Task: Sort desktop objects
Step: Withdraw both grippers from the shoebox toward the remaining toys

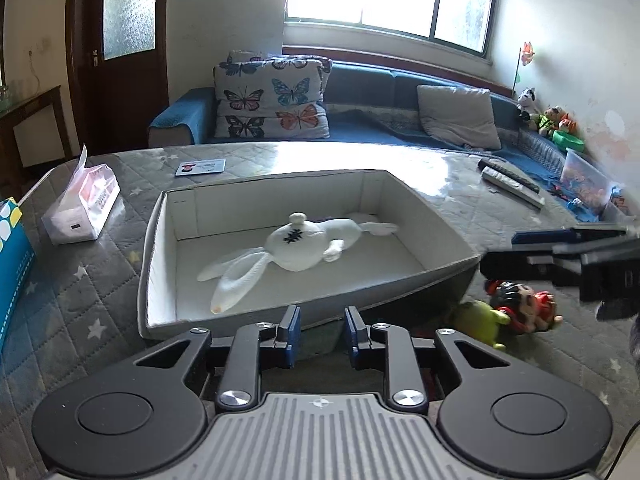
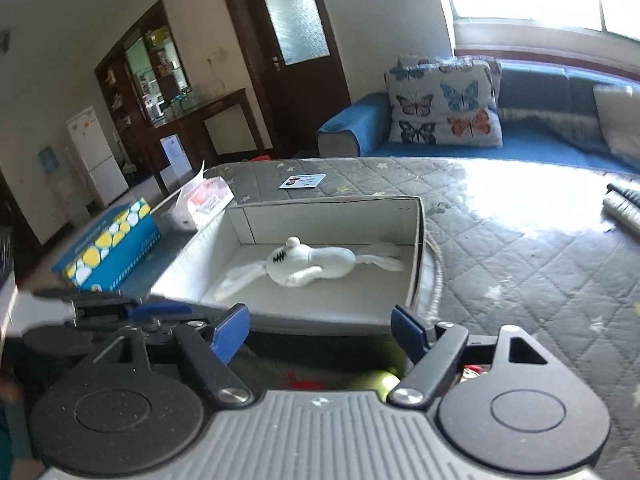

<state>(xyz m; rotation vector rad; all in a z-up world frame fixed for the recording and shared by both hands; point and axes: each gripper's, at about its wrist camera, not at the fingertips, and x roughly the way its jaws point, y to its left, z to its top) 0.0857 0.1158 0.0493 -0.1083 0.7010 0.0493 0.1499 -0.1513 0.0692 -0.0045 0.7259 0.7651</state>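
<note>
Now left tool (image 1: 319, 334) low, narrow gap, empty, right tool (image 2: 320, 330) wide above green toy (image 2: 374, 382).

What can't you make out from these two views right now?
- Green toy: right wrist view, mostly hidden under the right gripper.
- Doll: left wrist view, blurred, top covered by the other gripper.
- Card print: too small.
- Remotes: cut by edge, glare.

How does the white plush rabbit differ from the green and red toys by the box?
The white plush rabbit lies inside the grey box; the green toy and red-and-black doll lie outside it on the quilted cover. The rabbit is plain white and stretched out; the other two are colourful and bunched together. All three are small toys, ungripped.
</note>
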